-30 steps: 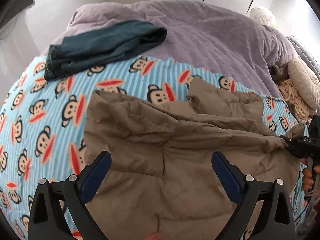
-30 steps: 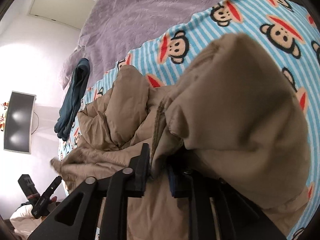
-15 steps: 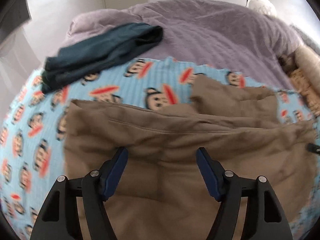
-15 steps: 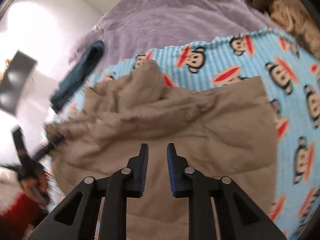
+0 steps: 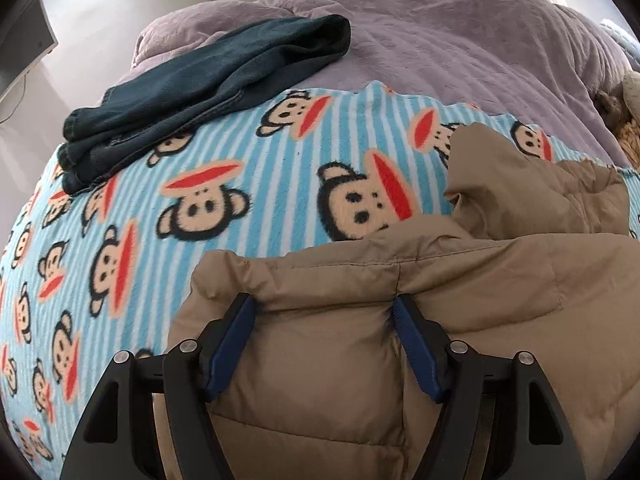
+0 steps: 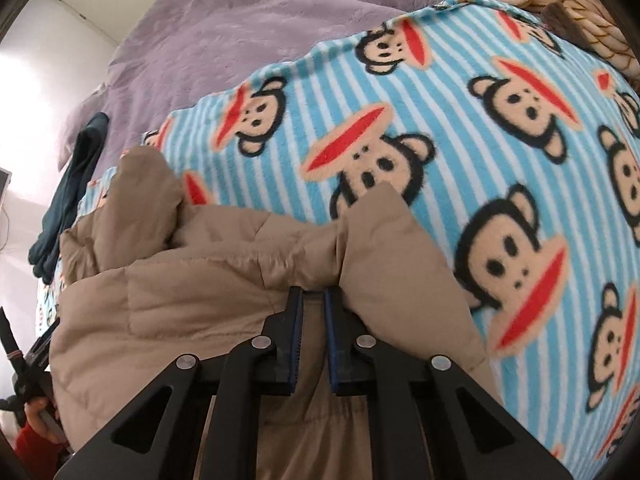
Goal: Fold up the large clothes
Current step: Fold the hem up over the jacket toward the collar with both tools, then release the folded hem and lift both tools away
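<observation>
A tan padded jacket (image 5: 460,280) lies folded over on a monkey-print blanket (image 5: 240,152). My left gripper (image 5: 322,308) is open. Its fingertips press down into the jacket near its far folded edge, with a puffy ridge of fabric between them. In the right wrist view the same jacket (image 6: 200,292) shows a hump at its far left. My right gripper (image 6: 314,296) has its jaws closing down to a narrow slit on a puckered pinch of the jacket's far edge. The left gripper (image 6: 24,360) and a hand (image 6: 36,416) show at that view's lower left.
A folded dark teal garment (image 5: 208,68) lies at the blanket's far left, partly on a purple duvet (image 5: 440,32) that covers the back of the bed. A knotted rope cushion (image 6: 560,8) sits at the far right. A monitor (image 5: 24,40) stands off the bed, left.
The right gripper let go of the bunched jacket, which now lies flatter, then came down and closed on its edge. The left gripper narrowed and sank onto the jacket.
</observation>
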`<state>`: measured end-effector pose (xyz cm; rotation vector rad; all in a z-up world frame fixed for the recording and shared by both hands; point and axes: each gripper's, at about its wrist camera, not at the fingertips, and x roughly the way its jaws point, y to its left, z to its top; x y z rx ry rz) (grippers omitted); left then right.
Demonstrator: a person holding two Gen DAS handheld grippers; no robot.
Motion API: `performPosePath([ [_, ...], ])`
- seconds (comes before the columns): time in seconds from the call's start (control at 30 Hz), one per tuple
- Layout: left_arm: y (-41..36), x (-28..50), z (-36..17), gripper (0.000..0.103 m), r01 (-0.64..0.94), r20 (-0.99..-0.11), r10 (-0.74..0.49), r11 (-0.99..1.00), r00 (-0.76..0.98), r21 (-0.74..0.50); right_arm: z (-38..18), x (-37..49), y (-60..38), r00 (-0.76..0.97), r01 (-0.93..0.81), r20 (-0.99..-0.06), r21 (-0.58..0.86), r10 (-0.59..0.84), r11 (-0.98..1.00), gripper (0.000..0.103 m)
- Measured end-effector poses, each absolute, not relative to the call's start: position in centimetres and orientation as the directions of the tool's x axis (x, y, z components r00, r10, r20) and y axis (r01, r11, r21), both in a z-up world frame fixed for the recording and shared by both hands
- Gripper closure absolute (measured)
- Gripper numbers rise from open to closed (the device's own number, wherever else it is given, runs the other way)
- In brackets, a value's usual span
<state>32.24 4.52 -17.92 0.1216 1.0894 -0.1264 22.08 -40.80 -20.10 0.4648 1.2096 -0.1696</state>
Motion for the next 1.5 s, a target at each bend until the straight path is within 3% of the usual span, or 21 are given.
performPosePath([
  [0.17,5.8,31.3,-14.6,0.029,0.119,-0.849,-0.017,0.991,0.528,0.054,-19.4,22.4,-41.3,0.354,0.402,-0.932,0.229,0.08,0.887,0.094],
  [0.23,7.3,31.2,-13.8,0.029,0.078,-0.832,0.014,0.995,0.555,0.069,-17.1,21.6,-40.8,0.391,0.37,-0.92,0.128,-0.029,0.92,0.094],
  [0.33,10.3,32.8,-16.2,0.029,-0.006,-0.883,0.024,1.0,0.468,0.025,-15.6,20.4,-41.2,0.416,0.344,-0.903,0.049,-0.105,0.938,0.094],
  [0.47,12.0,34.0,-19.9,0.021,-0.094,-0.919,-0.025,0.993,0.394,-0.068,-19.6,20.7,-43.8,0.323,0.426,-0.946,0.159,0.015,0.89,0.094],
  [0.6,11.4,34.2,-19.7,0.021,-0.095,-0.922,0.004,0.995,0.387,-0.036,-20.7,21.7,-43.7,0.325,0.463,-0.946,0.165,0.006,0.871,0.094],
  [0.73,11.4,32.9,-17.1,0.021,-0.1,-0.913,0.035,0.995,0.406,-0.007,-18.6,21.9,-42.5,0.319,0.427,-0.947,0.097,-0.05,0.899,0.088],
  [0.8,11.6,31.8,-15.4,0.021,-0.091,-0.907,0.039,0.996,0.419,0.002,-17.1,20.9,-42.4,0.349,0.425,-0.936,0.117,-0.043,0.898,0.08],
  [0.87,11.6,30.1,-14.0,0.021,-0.072,-0.903,0.042,0.997,0.428,0.012,-15.8,19.8,-42.0,0.376,0.428,-0.926,0.15,-0.025,0.891,0.06],
  [0.9,11.5,29.2,-13.5,0.021,-0.059,-0.902,0.042,0.998,0.43,0.018,-15.0,19.0,-41.6,0.395,0.429,-0.919,0.166,-0.019,0.888,0.057],
  [1.03,11.2,26.0,-12.3,0.021,-0.016,-0.909,0.027,1.0,0.416,0.022,-13.4,15.9,-39.8,0.416,0.42,-0.909,0.2,0.008,0.885,0.055],
  [1.13,10.8,23.8,-12.0,0.021,-0.007,-0.918,0.012,1.0,0.397,0.01,-13.0,13.5,-38.3,0.416,0.412,-0.909,0.229,0.041,0.882,0.046],
  [1.3,9.7,20.2,-11.8,0.021,0.014,-0.924,0.014,1.0,0.382,0.02,-12.7,10.2,-36.2,0.402,0.412,-0.911,0.271,0.093,0.87,0.045],
  [1.4,9.2,18.5,-11.5,0.021,0.029,-0.926,-0.003,1.0,0.377,0.008,-12.5,8.5,-34.9,0.396,0.403,-0.912,0.274,0.104,0.873,0.034],
  [1.5,9.0,17.0,-11.5,0.021,0.033,-0.933,-0.035,0.999,0.358,-0.025,-12.4,6.8,-33.9,0.395,0.401,-0.91,0.295,0.126,0.867,0.032],
])
